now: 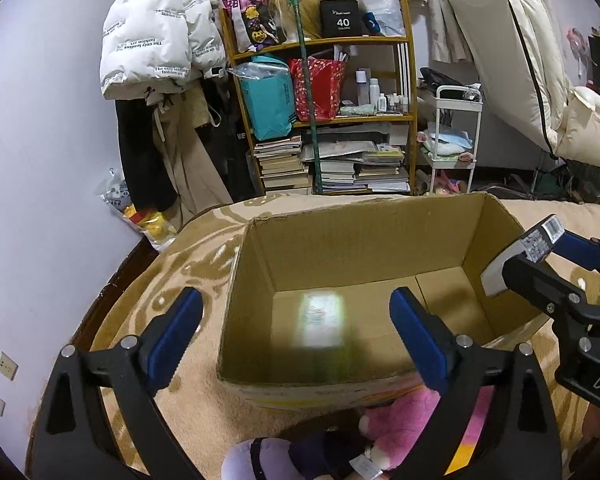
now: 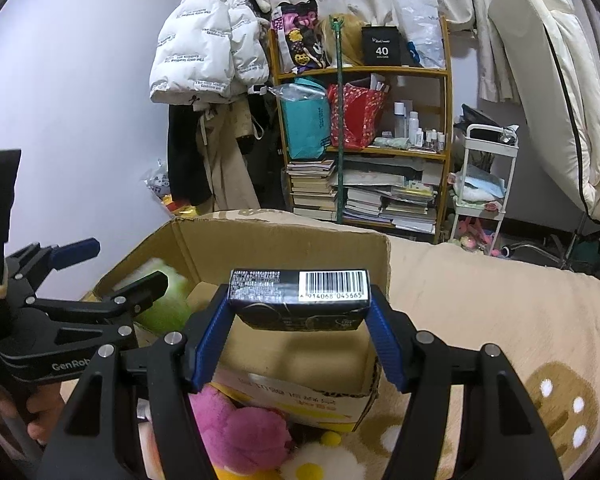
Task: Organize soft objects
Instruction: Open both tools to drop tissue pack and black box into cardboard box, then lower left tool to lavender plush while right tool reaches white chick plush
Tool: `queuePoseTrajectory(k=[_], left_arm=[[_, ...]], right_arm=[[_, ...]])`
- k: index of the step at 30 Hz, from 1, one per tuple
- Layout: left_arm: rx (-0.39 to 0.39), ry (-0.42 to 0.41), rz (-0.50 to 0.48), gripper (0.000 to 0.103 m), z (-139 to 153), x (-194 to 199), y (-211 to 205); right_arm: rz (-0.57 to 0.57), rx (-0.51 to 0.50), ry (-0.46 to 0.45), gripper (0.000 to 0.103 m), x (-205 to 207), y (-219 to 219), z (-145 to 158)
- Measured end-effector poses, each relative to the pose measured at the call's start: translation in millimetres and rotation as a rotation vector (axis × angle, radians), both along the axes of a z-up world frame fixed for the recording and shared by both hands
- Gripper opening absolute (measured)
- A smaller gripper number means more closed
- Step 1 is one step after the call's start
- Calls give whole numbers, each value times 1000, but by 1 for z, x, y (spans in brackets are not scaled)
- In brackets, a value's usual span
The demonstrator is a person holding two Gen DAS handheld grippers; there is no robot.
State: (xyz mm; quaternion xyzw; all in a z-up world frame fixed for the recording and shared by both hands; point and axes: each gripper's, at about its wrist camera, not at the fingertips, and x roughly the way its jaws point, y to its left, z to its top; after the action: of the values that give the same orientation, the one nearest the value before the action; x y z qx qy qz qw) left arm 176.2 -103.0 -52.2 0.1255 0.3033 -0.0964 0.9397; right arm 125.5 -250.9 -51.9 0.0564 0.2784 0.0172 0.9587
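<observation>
Wall: we are facing a plain pale wall [image 1: 52,128], with two sockets [image 1: 6,366] sitting low on it.
Shelf: we are seeing a wooden shelf [image 1: 410,80] standing against the wall, books [image 1: 284,164] stacking up on its lowest level and bags and small bottles crowding the levels above.
Coats: a white puffer jacket [image 1: 152,36] is hanging left of the shelf, over darker clothes.
Cart: a white cart [image 1: 458,128] is standing just right of the shelf.
Bedding: cream bedding [image 1: 512,48] is leaning at the right.
Surface: a beige patterned blanket [image 2: 500,320] is spreading across the foreground.
</observation>
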Motion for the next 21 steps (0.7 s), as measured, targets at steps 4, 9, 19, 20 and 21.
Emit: queuePoseTrajectory(k=[4,9,19,20,21], left_arm=[[5,8,16,94,0,0,4],[13,6,37,94,4,-3,13],[11,8,55,101,16,-27,37],[14,9,59,101,17,-30,40],[12,13,65,101,18,-32,42]], right_arm=[[10,11,-7,79,-3,-1,0],[27,27,-26,81,-10,-3,3],[-5,5,-28,95,-33,-1,17],[-9,6,-26,100,-35,0,18],[-13,6,-27,103,-38,0,19]])
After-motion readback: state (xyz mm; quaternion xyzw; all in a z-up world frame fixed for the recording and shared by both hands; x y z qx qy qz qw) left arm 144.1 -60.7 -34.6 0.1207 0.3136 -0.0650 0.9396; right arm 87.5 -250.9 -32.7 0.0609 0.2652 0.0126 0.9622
